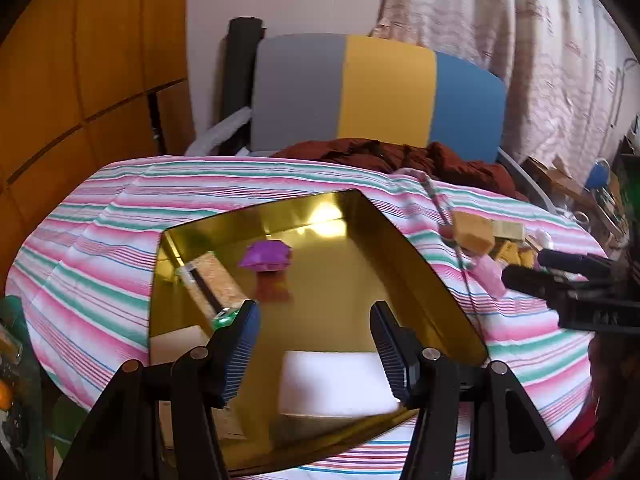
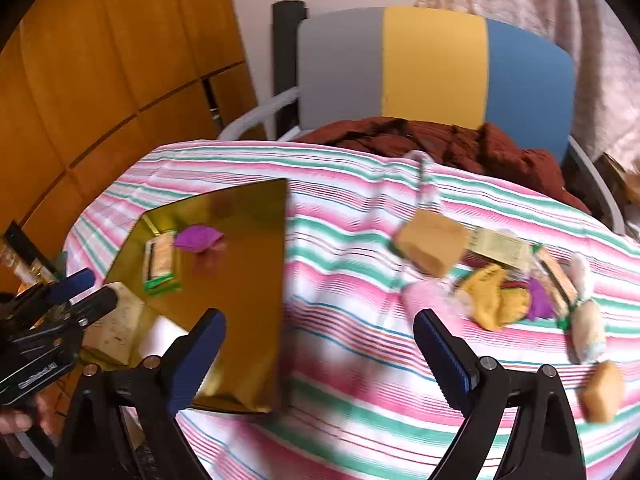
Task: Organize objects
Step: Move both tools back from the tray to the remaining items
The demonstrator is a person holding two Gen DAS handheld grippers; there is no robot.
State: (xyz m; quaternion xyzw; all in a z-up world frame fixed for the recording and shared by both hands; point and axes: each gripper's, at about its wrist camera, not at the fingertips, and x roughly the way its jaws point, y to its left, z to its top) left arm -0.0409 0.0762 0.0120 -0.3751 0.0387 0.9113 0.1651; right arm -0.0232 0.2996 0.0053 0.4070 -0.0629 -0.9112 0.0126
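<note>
Both grippers, left (image 1: 314,326) and right (image 2: 320,332), were held wide apart and empty. Two things were already in the gold tray (image 1: 404,252). The pile (image 2: 500,280) beside it should be picked from next.

Right wrist view smeared by motion blur: pile of small objects (image 2: 516,280) ahead-right of right gripper (image 2: 320,344) unreadable; pink item (image 2: 424,300) soft-edged, identity unclear. Tan block (image 2: 602,394) beside right finger blurred. Gold tray (image 2: 248,280) near corner covered by left finger. Left gripper (image 2: 86,292) cut by left edge. In left wrist view, white reflection (image 1: 336,384) on gold tray between fingers of left gripper (image 1: 314,320); source not determinable. Packet (image 1: 212,280) partly hidden behind left finger. Right gripper (image 1: 528,270) cut by right edge.
</note>
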